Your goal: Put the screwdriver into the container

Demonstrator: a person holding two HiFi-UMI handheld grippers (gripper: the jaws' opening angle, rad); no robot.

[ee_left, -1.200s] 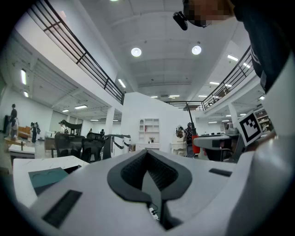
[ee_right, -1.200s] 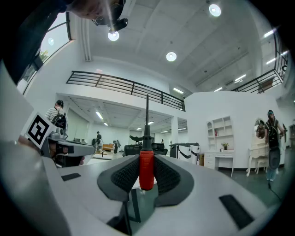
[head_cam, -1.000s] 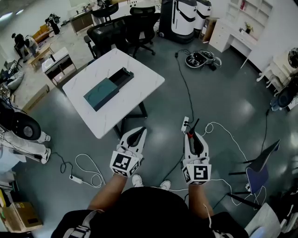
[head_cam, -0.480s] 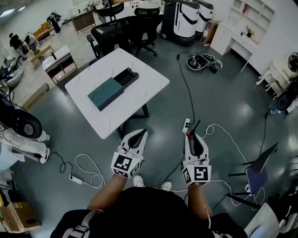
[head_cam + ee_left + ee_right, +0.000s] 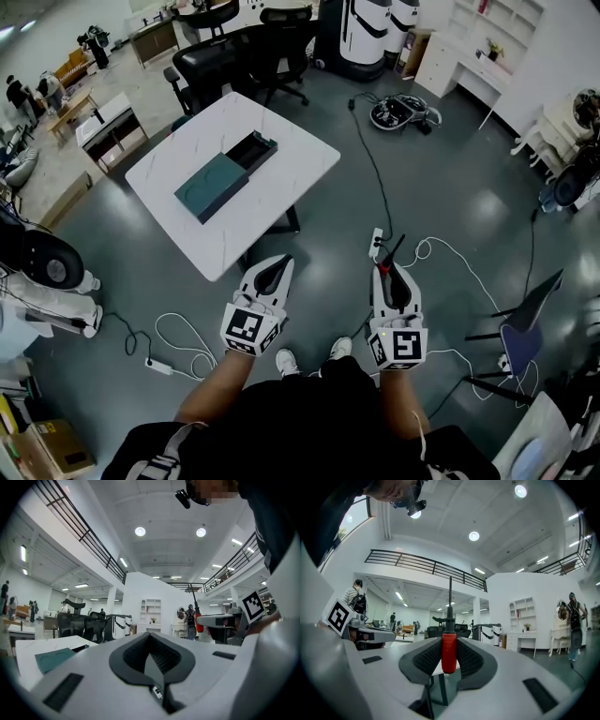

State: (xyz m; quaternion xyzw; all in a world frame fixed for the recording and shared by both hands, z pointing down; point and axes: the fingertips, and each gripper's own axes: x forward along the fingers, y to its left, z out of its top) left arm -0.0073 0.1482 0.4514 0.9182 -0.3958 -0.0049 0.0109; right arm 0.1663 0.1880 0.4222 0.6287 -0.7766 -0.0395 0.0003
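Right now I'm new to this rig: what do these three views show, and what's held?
There is no robot: a person holds a two-jaw gripper in each hand. The head view comes from a camera on the person's head, looking down. Each gripper view comes from a camera riding on that gripper, looking along its jaws. On the white table lies a teal container, open at one end. The right gripper clamps a red-handled screwdriver. The left gripper is shut and empty.

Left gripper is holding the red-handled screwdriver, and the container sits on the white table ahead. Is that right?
Wrong gripper. The right gripper view shows the red-handled screwdriver clamped in the right gripper; the left gripper is shut on nothing. The container does sit on the white table ahead.
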